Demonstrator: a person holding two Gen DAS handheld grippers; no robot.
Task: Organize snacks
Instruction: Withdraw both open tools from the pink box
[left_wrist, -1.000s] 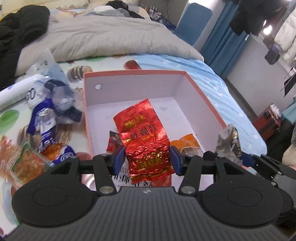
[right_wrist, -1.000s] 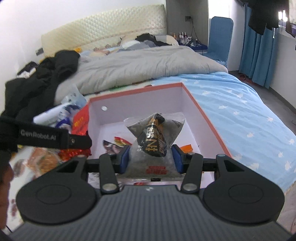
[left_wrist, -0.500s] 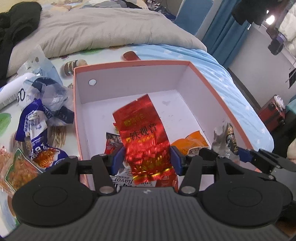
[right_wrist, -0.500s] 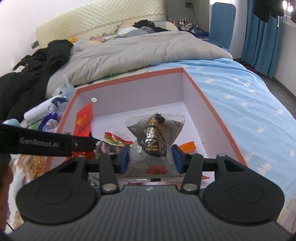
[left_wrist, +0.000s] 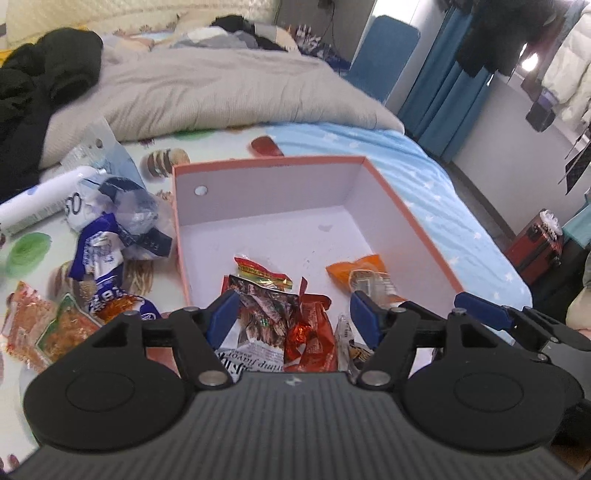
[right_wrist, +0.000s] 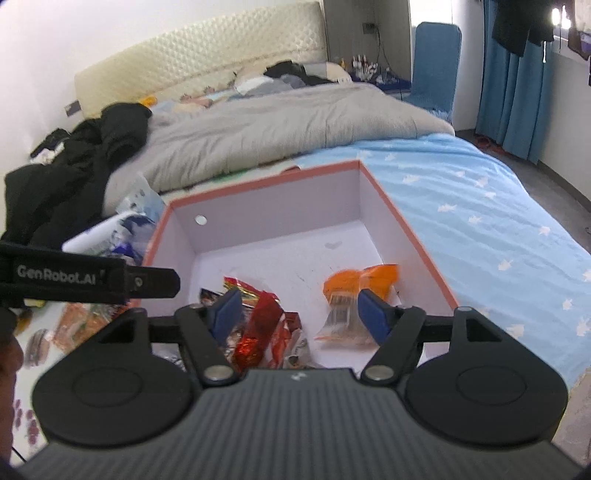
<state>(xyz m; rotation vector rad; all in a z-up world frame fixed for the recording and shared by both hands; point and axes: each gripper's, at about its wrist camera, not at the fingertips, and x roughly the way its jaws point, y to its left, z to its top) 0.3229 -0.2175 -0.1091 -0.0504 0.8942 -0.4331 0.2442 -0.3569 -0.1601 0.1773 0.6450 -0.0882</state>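
Observation:
A pink-rimmed box with a white inside lies on the bed. My left gripper hangs over its near end, jaws opening, nothing between the pads. Under it lie a red foil packet and other wrappers. An orange packet lies at the box's right side. My right gripper also hangs over the near end, jaws opening and empty, with the red foil packet below it. The left gripper's finger shows at the left of the right wrist view.
Loose snacks lie on the bed left of the box: blue-and-white packets, orange packets, a white tube. A grey duvet and black clothes lie beyond. A red suitcase stands on the floor at right.
Both grippers have let go: the red foil packet left the left jaws and the silvery packet left the right jaws, both dropping into the box. Both pairs of jaws stand wider.

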